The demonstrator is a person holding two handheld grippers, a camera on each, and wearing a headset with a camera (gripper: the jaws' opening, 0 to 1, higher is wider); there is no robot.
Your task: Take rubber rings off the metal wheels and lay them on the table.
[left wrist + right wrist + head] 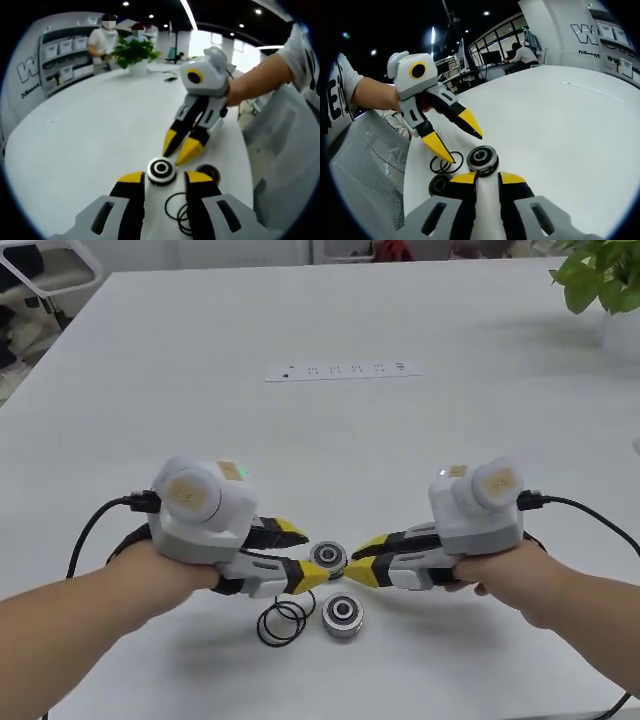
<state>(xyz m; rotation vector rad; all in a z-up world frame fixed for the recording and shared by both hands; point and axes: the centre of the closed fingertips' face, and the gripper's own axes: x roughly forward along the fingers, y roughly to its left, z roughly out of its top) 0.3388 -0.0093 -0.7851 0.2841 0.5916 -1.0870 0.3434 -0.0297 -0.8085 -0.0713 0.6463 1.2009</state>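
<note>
Two small round metal wheels here, shiny with dark grooved rims. One wheel (328, 556) sits right between the two sets of yellow tips, the other wheel (343, 613) lies flat on the smooth white counter (330, 440) just in front. Thin black rubber rings (283, 622) lie overlapped beside that second one. The left hand-held gripper (312, 554) is spread wide. The right hand-held gripper (355, 562) has a narrower gap. Can't tell if either one actually touches the wheel.
</note>
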